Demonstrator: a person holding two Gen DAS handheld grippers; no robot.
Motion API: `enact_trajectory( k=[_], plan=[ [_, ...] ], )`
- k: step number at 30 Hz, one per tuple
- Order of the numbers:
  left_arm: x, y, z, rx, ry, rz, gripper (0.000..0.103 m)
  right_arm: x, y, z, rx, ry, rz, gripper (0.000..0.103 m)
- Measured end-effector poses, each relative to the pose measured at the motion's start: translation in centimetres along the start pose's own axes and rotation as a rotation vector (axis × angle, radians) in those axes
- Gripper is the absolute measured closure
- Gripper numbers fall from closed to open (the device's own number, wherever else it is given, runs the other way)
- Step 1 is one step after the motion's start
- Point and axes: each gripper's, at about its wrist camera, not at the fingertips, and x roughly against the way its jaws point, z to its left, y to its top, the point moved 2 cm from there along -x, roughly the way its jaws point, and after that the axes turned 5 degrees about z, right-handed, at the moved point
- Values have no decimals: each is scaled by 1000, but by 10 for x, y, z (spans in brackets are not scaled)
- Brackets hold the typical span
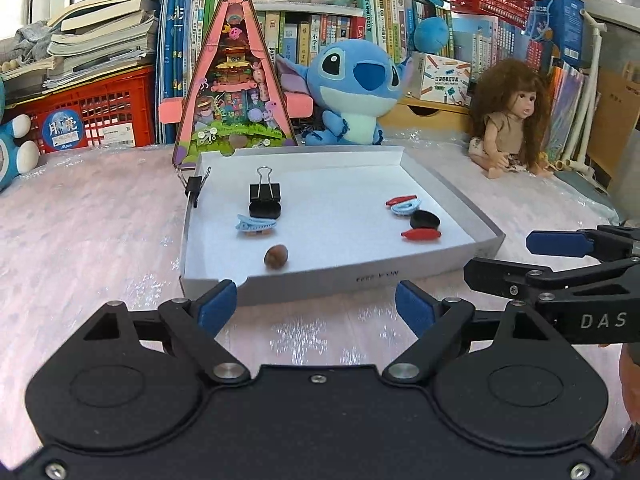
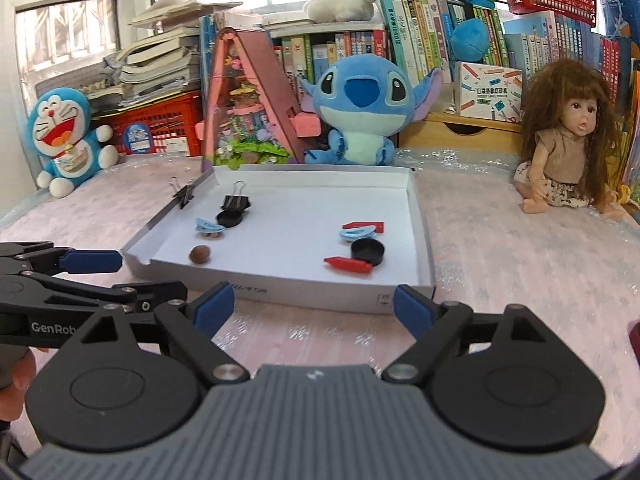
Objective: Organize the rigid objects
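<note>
Jaws of my left gripper (image 1: 316,304) stand apart and hold nothing, low over the pink worktop (image 1: 88,216). Straight ahead of them lies the white tray (image 1: 452,184), holding a binder clip (image 1: 264,194), a brown nut (image 1: 275,256) and red clips (image 1: 421,234). From the right wrist, I see my right gripper (image 2: 314,304) likewise spread and bare, the tray just beyond its jaws, the black disc (image 2: 367,251) ahead to the right.

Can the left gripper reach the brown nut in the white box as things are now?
Probably yes. The left gripper is open and empty just outside the white box, whose near wall is low. The brown nut lies alone near that wall, with nothing over it.
</note>
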Motion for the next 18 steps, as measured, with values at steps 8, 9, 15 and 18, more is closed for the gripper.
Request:
enact_trajectory(
  k=[8, 9, 15, 18],
  plan=[
    [9, -33, 2, -37, 46, 38, 16, 13, -26, 7, 21, 49, -50, 3],
    [10, -36, 3, -34, 44, 43, 16, 14, -30, 8, 29, 52, -49, 2],
    [20, -50, 10, -14, 21, 39, 16, 20, -46, 13, 77, 35, -58, 0],
    [28, -58, 10, -29, 10, 25, 16, 23, -52, 14, 95, 36, -56, 0]
  ],
)
